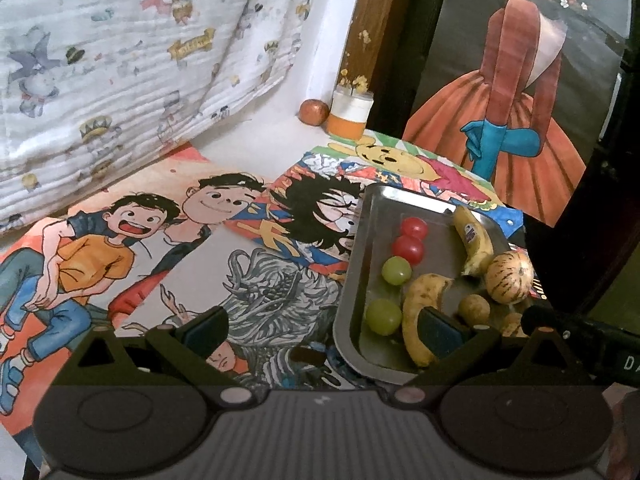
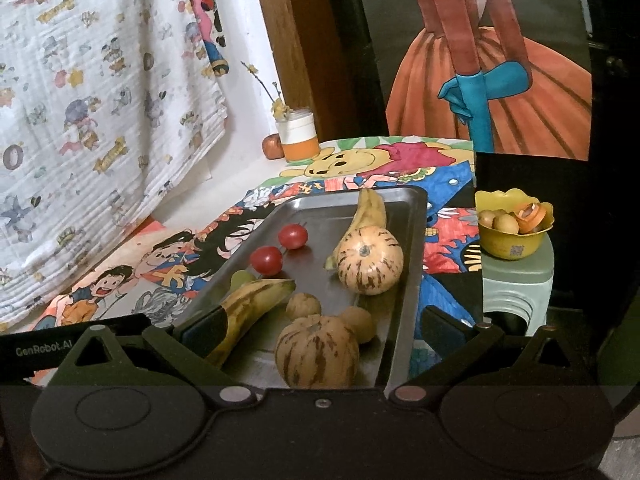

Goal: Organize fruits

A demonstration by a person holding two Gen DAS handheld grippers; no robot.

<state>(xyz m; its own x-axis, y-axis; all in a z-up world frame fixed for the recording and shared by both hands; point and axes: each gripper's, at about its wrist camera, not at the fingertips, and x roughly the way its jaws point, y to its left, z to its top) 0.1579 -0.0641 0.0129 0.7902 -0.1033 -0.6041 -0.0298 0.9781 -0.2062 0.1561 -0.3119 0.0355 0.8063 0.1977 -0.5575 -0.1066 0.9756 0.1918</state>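
- I am holding my left gripper (image 1: 322,330) with its fingers spread wide, and nothing is sitting between them.
- Its right finger (image 1: 442,330) is hanging in front of the near banana (image 1: 420,312); I cannot tell if it is touching the fruit.
- Its left finger (image 1: 206,330) is hanging over the cartoon drawings (image 1: 160,240) that are covering the table.
- My right gripper (image 2: 324,330) is also standing wide open and is gripping nothing.
- Its left finger (image 2: 204,332) is showing just beside the near banana (image 2: 248,308), at the left edge of the metal tray (image 2: 412,240).
- Its right finger (image 2: 444,330) is staying outside the tray, past its right rim.
- A striped round fruit (image 2: 318,350) is lying between the right gripper's fingers, at the near end of the tray.
- The tray is also carrying a second striped fruit (image 2: 370,260), a far banana (image 2: 370,210), two red tomatoes (image 2: 266,260), green grapes (image 1: 396,270) and small brown fruits (image 2: 304,306).
- A yellow bowl (image 2: 510,246) with small fruits is standing on a pale stool (image 2: 518,276), to the right of the tray.
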